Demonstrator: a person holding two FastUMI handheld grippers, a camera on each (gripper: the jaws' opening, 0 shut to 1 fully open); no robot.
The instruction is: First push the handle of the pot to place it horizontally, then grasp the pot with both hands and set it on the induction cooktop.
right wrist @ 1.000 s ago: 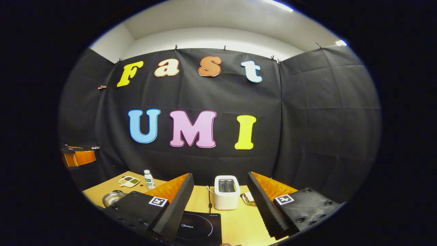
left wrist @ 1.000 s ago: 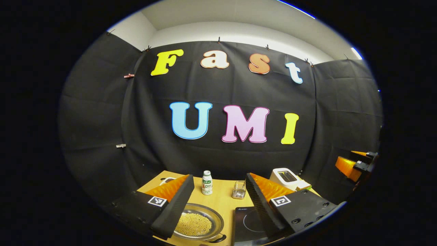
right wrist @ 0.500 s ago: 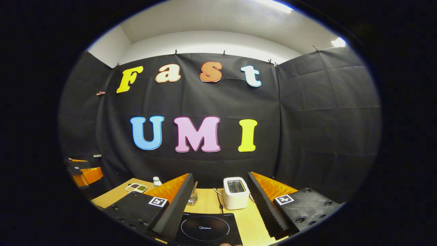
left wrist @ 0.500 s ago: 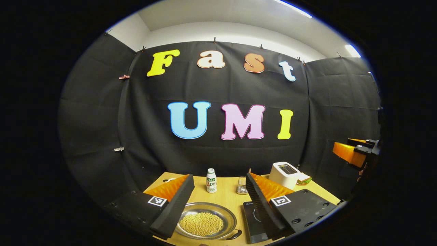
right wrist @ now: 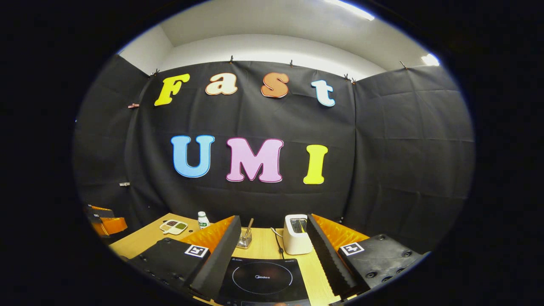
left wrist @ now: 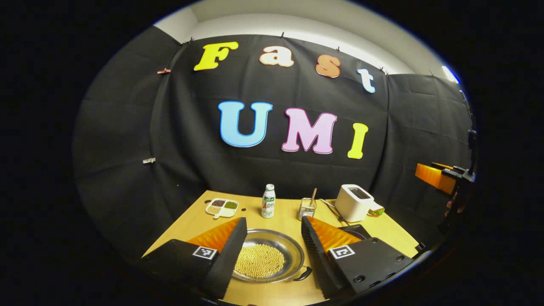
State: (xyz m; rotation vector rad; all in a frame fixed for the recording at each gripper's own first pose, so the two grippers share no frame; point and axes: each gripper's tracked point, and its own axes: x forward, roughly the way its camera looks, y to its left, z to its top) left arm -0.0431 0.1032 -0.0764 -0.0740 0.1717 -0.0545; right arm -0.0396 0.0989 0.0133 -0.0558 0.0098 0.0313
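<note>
Both grippers hang with fingers apart and empty, the left gripper [left wrist: 270, 259] over the bean-filled pot [left wrist: 265, 260], the right gripper [right wrist: 272, 263] above the induction cooktop [right wrist: 262, 280], apparently staging the handle push.

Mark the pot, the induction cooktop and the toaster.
pot [left wrist: 293, 255]: left gripper view, bare inner wall at right.
induction cooktop [right wrist: 262, 277]: right gripper view, middle of the glass top.
toaster [right wrist: 294, 242]: right gripper view, front face.
</note>
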